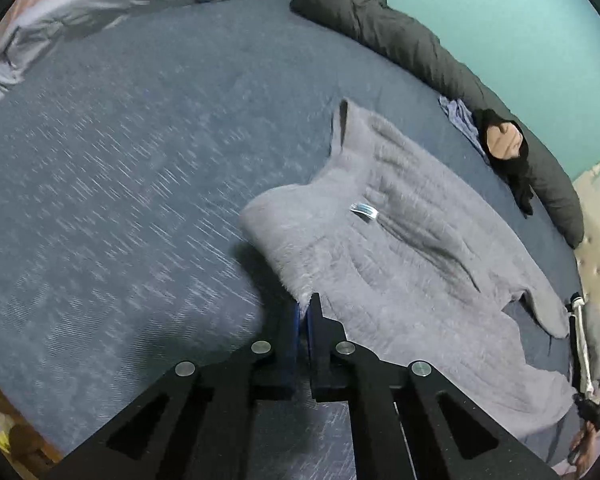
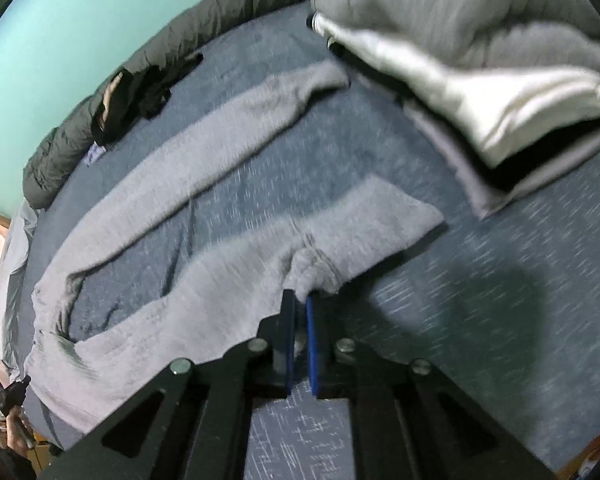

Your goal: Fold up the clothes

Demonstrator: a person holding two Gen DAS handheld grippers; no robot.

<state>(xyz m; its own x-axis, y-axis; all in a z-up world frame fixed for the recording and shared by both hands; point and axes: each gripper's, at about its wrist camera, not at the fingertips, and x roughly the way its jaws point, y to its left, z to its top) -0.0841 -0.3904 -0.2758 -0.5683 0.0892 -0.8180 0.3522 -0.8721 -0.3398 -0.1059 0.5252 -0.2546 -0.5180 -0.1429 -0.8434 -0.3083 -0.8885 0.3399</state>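
Both grippers pinch grey sweatpants (image 1: 400, 248).
Left gripper (image 1: 305, 308) and right gripper (image 2: 300, 304) clamp fabric at lower centre; folding barely begun, legs still spread.

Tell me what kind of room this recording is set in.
Most likely a bedroom: grey sweatpants lie on a bed with a blue sheet, a dark duvet is rolled against the teal wall, and folded clothes are stacked nearby.
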